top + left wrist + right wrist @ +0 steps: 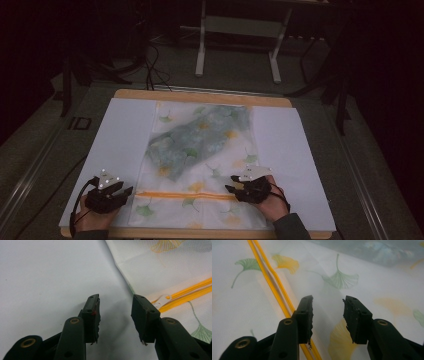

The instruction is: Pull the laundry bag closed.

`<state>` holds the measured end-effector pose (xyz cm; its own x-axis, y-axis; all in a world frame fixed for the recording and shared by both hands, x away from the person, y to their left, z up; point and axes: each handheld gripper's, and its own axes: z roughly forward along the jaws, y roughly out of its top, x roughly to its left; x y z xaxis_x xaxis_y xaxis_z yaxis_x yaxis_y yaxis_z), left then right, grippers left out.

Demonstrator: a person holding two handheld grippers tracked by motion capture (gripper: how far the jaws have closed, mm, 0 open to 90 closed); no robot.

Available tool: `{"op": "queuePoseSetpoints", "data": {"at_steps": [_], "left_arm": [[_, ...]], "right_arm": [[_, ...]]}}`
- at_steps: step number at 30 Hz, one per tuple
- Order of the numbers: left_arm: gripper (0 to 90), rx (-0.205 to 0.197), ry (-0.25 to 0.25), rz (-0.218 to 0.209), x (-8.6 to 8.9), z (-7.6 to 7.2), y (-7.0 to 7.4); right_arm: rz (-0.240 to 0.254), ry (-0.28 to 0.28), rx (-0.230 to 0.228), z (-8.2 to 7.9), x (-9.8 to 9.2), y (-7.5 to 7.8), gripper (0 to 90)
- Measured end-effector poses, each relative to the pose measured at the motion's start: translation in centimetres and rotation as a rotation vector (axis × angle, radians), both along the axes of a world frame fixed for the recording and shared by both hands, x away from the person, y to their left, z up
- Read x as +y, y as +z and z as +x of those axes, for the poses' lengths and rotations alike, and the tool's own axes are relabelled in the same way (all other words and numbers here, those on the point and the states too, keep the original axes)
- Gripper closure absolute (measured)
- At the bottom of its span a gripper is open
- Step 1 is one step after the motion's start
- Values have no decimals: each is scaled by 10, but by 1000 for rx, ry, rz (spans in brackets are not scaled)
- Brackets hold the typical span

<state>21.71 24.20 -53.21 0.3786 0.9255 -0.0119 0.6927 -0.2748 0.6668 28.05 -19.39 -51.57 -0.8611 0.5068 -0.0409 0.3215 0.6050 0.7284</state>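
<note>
A white mesh bag (pixel 200 150) printed with green and yellow ginkgo leaves lies flat on the table. A grey-green cloth (pixel 200 135) shows through its upper half. An orange zipper (pixel 185 195) runs across the bag near its front edge. My left gripper (pixel 127 191) rests on the white sheet just left of the bag, open, with nothing between its jaws. In the left gripper view the zipper (pixel 190 291) and its white pull (pixel 161 300) lie just beyond the right jaw. My right gripper (pixel 229 185) hovers open over the bag's right part, the zipper (pixel 269 280) passing under its left jaw.
A white sheet (pixel 120 135) covers most of the wooden table (pixel 200 95), with bare margins on both sides of the bag. Beyond the table a white metal stand (pixel 240 30) and dark cables (pixel 155 65) are on the grey floor.
</note>
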Motion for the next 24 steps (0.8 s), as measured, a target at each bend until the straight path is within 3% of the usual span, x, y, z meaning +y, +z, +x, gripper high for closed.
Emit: {"op": "queuePoseSetpoints", "data": {"at_steps": [24], "left_arm": [[563,0,7,-17,1,-1,1]], "right_arm": [[-14,130,1,14,57,7,589]]}}
